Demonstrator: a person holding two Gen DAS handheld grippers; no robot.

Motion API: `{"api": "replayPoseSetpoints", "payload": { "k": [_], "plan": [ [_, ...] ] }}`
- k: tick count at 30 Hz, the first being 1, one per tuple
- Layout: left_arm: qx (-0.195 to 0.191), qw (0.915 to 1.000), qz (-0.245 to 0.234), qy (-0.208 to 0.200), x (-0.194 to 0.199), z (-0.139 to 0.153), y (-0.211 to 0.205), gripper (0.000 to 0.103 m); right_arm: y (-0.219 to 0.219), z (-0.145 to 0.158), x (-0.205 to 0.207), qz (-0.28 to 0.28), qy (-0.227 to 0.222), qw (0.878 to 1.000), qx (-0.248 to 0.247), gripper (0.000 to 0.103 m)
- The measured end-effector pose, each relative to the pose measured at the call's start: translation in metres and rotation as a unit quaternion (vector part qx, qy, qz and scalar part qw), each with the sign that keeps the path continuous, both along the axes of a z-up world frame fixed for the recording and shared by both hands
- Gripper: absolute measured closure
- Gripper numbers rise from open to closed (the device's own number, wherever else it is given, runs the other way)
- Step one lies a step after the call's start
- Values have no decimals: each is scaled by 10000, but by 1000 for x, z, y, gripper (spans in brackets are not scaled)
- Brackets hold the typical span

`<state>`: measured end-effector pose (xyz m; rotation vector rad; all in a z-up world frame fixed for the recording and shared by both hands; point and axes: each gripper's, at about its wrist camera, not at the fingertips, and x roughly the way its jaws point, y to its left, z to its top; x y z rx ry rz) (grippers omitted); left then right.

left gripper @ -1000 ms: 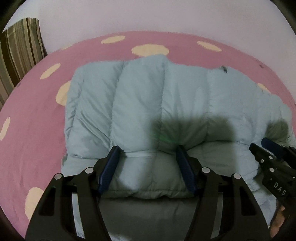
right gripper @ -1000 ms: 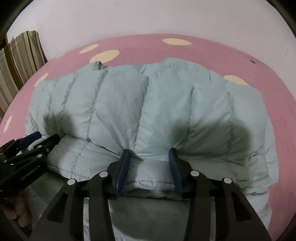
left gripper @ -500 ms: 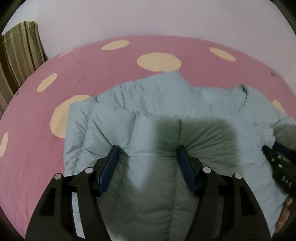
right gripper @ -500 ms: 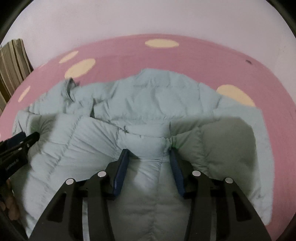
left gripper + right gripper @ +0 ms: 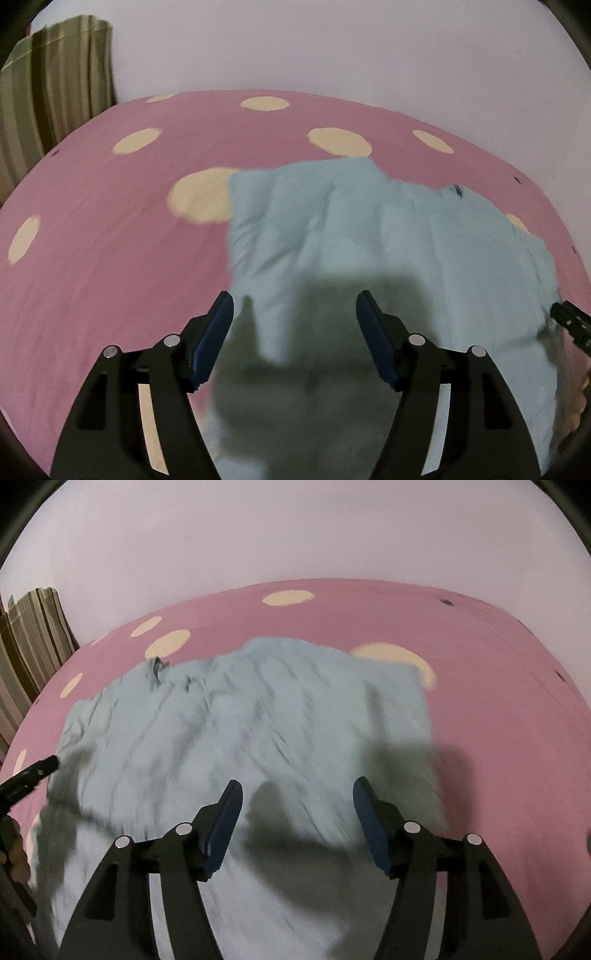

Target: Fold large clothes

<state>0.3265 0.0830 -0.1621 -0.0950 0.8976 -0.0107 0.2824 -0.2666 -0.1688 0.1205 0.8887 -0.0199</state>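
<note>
Now the pale blue padded jacket (image 5: 258, 716) lies spread on the pink spotted bed (image 5: 110, 229); left gripper (image 5: 295, 317) and right gripper (image 5: 297, 805) hover above it, fingers apart (having just been opening), nothing clamped between them

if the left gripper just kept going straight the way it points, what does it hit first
Most likely the light blue puffer jacket on the pink dotted bedspread. The left gripper, jaws open and just widened, holds nothing; depth is hard to judge.
</note>
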Motion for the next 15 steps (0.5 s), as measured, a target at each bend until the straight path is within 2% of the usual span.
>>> {"api": "replayPoseSetpoints", "payload": {
  "k": [3,7,11,15],
  "plan": [
    [41,10000,26,46,-43,1,20,34,-23,0,-46,-165,62,9998,-18,41],
    [-249,9994,66,234,-107,-5,48,33,-48,-5,-108,-453,189,9988,87,41],
    [-623,9967,27,526,-161,-17,58,32,-53,-16,-158,-409,309,9986,107,41],
    [-817,9941,-8,711,-200,-29,61,32,-49,-26,-192,-280,351,9988,174,41]
  ]
}}
